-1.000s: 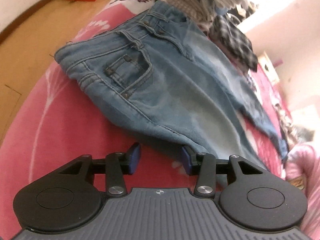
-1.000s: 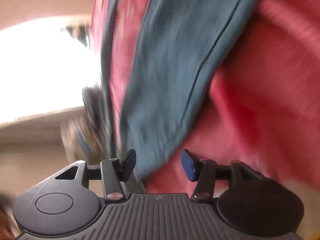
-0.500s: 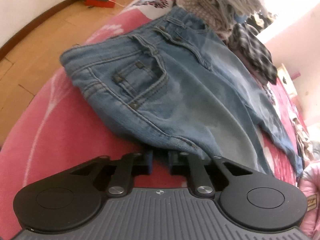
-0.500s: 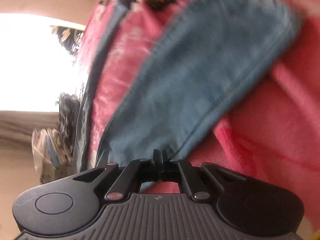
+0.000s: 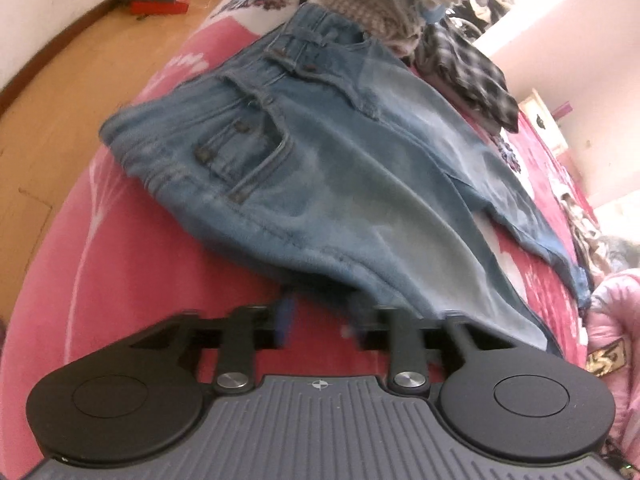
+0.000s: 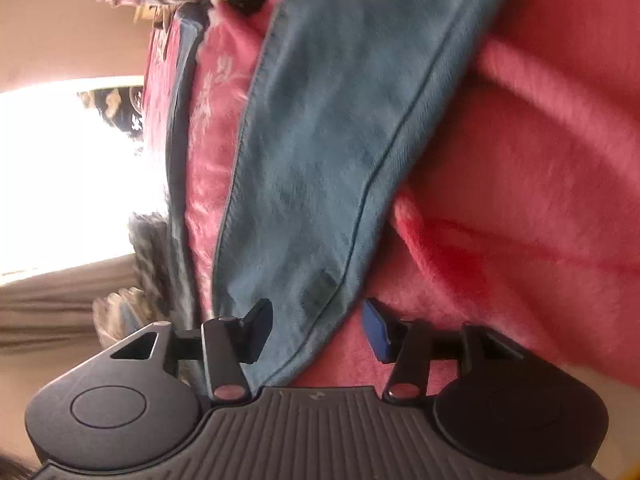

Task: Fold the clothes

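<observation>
Light blue jeans (image 5: pixel 320 184) lie flat on a pink blanket (image 5: pixel 112 264), waistband at the far end, legs running right. My left gripper (image 5: pixel 320 314) is open at the near side seam of the jeans; its jaws are blurred and the right one sits under the denim edge. In the right wrist view a jeans leg (image 6: pixel 332 152) runs up from between the fingers over the pink blanket (image 6: pixel 520 200). My right gripper (image 6: pixel 318 326) is open, with the leg's end lying loosely between the jaws.
A pile of knitted and plaid clothes (image 5: pixel 400 4) sits beyond the waistband. Wooden floor (image 5: pixel 48 100) with a red object (image 5: pixel 160 4) lies left of the bed. A pink padded garment (image 5: pixel 616 320) is at the right. A bright window (image 6: pixel 68 168) shows left in the right wrist view.
Both grippers were open a second ago, shut on the denim half a second ago, and are open again now. The jeans stay flat on the blanket.
</observation>
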Demonstrator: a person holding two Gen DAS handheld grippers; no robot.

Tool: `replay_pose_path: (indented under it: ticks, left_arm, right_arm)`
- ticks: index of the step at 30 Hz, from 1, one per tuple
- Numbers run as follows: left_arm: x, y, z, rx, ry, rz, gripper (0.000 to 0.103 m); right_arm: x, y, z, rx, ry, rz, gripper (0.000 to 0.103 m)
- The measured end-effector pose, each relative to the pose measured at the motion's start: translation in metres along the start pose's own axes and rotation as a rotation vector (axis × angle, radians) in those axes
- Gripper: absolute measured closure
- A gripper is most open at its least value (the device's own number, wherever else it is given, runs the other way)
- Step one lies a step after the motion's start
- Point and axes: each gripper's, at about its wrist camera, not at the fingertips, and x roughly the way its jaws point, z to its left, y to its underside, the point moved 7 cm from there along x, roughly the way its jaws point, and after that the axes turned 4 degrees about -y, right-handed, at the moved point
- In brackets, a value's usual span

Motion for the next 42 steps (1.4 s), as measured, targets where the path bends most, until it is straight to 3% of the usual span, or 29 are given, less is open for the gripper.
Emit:
replay_pose_path:
  ticks: [3, 8, 14, 17, 22, 27, 32, 38, 42]
  left_arm:
    - [0.005, 0.001, 0.004, -0.044, 0.017, -0.017, 0.055]
    - [0.011, -0.004, 0.006, -0.176, 0.088, -0.032, 0.054]
    - [-0.008, 0.015, 0.003, -0.108, 0.172, 0.035, 0.052]
    - [-0.014, 0.013, -0.003, -0.085, 0.214, 0.007, 0.046]
    - [0.010, 0.002, 0.005, -0.187, 0.174, -0.012, 0.046]
    - [0.027, -0.003, 0.017, -0.265, 0.112, -0.034, 0.057]
    - [0.018, -0.002, 0.020, -0.248, 0.083, -0.043, 0.062]
    - [0.029, -0.010, 0.018, -0.278, 0.071, -0.065, 0.062]
    - [0.024, -0.008, 0.016, -0.236, 0.061, -0.083, 0.066]
  right_arm:
    - [0.007, -0.004, 0.002, 0.013, -0.040, -0.011, 0.048]
    - [0.002, 0.004, -0.002, 0.040, -0.074, -0.018, 0.048]
    - [0.004, 0.011, -0.010, 0.078, -0.110, -0.029, 0.047]
    - [0.012, 0.005, -0.006, 0.074, -0.130, -0.039, 0.046]
    - [0.026, -0.003, -0.002, 0.062, -0.111, -0.055, 0.049]
    - [0.014, 0.005, -0.010, 0.098, -0.048, -0.062, 0.057]
    - [0.018, -0.004, -0.016, 0.161, -0.061, -0.108, 0.056]
    - [0.025, -0.015, 0.006, 0.118, -0.076, -0.187, 0.055]
    - [0.026, -0.022, 0.000, 0.133, -0.063, -0.230, 0.071]
